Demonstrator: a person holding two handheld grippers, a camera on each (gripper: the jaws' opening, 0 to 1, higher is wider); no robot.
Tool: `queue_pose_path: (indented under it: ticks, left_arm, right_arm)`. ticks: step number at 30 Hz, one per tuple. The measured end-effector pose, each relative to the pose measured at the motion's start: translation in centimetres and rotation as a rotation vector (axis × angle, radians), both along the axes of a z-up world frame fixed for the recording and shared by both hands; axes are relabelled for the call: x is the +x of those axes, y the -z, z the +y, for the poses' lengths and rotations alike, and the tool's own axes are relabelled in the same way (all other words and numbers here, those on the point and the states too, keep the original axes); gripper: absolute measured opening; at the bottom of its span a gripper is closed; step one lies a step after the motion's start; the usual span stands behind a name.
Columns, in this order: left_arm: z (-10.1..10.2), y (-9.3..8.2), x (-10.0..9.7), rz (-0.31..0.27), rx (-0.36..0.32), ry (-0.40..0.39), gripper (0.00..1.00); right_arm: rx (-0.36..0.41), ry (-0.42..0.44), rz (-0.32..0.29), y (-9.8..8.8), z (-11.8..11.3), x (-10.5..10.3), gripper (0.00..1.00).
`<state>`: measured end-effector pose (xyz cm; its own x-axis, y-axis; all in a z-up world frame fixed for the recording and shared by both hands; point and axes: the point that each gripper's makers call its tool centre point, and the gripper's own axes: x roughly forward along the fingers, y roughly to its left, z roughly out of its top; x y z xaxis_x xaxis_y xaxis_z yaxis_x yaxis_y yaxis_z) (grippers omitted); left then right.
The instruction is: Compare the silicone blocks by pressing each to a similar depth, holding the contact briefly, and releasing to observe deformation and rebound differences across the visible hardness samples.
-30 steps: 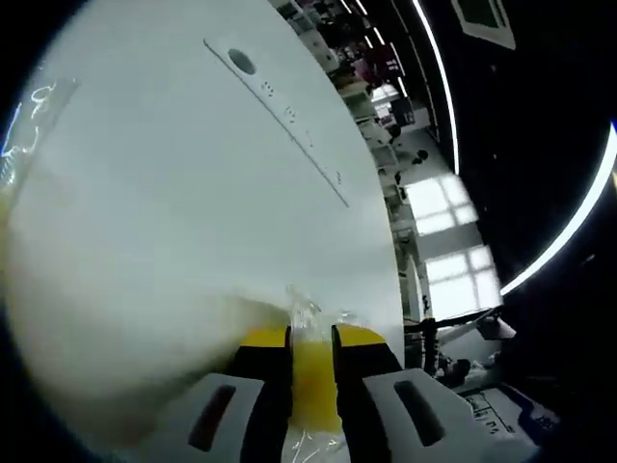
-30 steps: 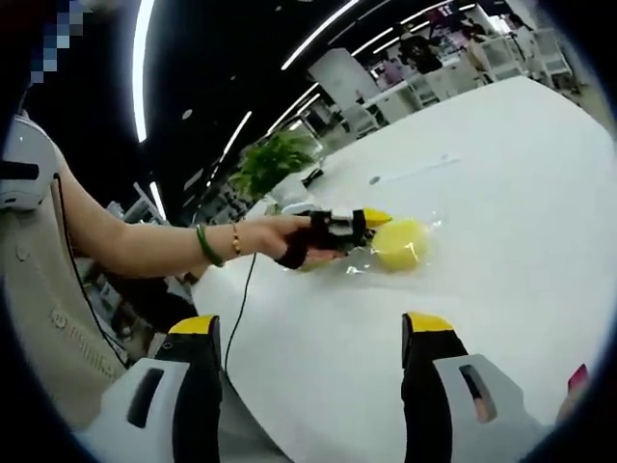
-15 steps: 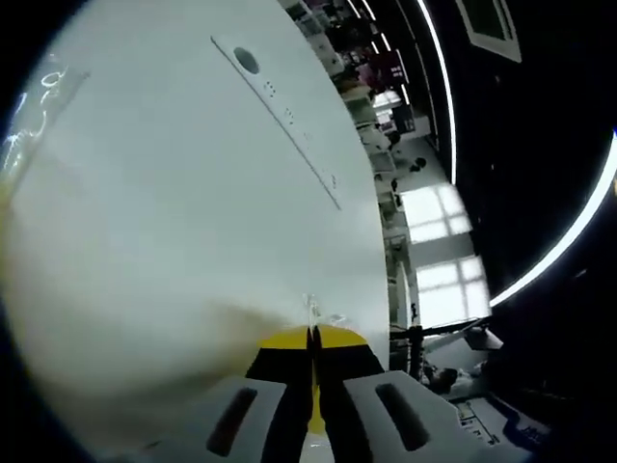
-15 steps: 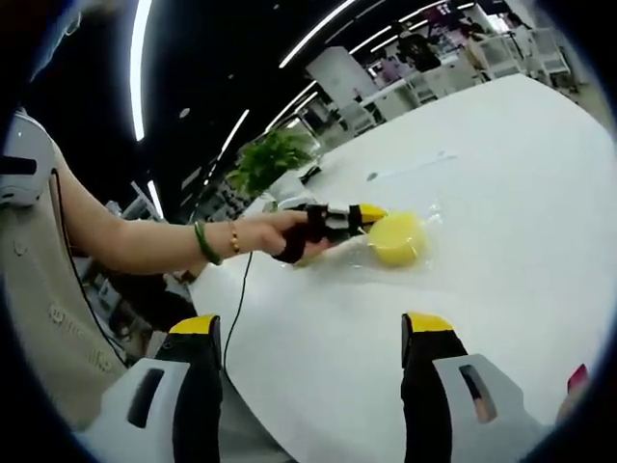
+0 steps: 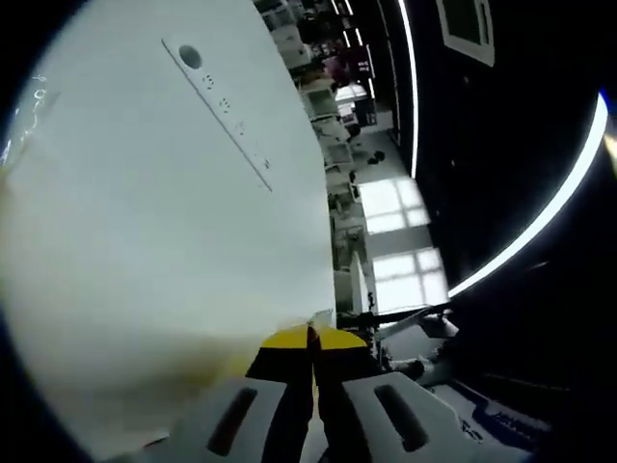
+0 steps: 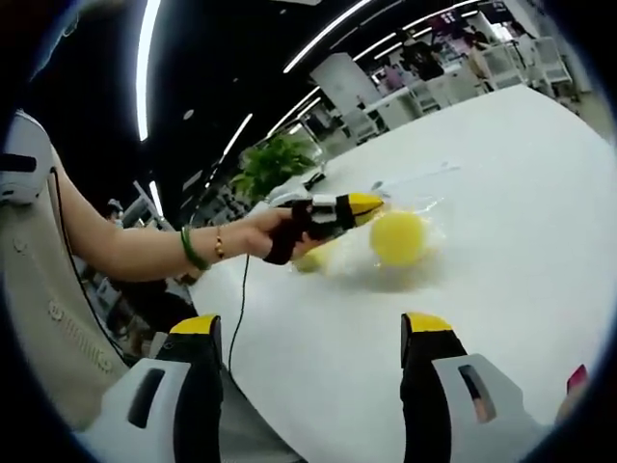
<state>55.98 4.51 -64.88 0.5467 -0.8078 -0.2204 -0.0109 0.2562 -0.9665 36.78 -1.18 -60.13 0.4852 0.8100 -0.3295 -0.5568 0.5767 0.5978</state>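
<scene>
On the white table (image 6: 521, 289), my left gripper (image 6: 364, 204), pinched closed on nothing visible, should approach the yellow block (image 6: 399, 237) squarely from 9 o'clock; right gripper (image 6: 310, 333) gapes empty.

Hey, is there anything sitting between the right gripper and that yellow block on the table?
Nothing visible stands in the way. In the right gripper view, bare white table lies between the open right gripper and the bagged yellow block. The left gripper sits at the block's far side, not in between.
</scene>
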Motion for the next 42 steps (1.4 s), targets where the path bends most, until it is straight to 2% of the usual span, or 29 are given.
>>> queue_pose_path:
  ticks: [8, 12, 18, 21, 30, 42]
  left_arm:
    - [-0.7, -3.2, -3.2, -0.049, -0.053, 0.047, 0.00]
    - [-0.3, -4.3, -4.6, -0.041, -0.086, 0.046, 0.00]
    - [0.8, -6.7, -6.4, -0.067, -0.141, 0.039, 0.00]
    - [1.8, -8.6, -7.2, -0.069, -0.194, 0.023, 0.00]
    - [5.3, -13.7, -9.2, -0.155, -0.258, -0.003, 0.00]
    - [10.0, -16.9, -12.7, -0.223, -0.255, -0.030, 0.00]
  right_arm:
    - [-0.008, 0.007, -0.023, -1.2, 0.0, -1.1, 0.70]
    - [-0.008, 0.015, -0.042, -2.2, 0.2, -1.9, 0.69]
    - [-0.030, 0.022, -0.079, -3.8, 0.3, -2.9, 0.70]
    - [-0.034, 0.035, -0.101, -4.8, 0.4, -3.3, 0.70]
    - [-0.057, 0.039, -0.167, -7.2, 1.1, -4.2, 0.73]
    - [-0.102, -0.043, -0.240, -9.2, 4.1, -4.4, 0.76]
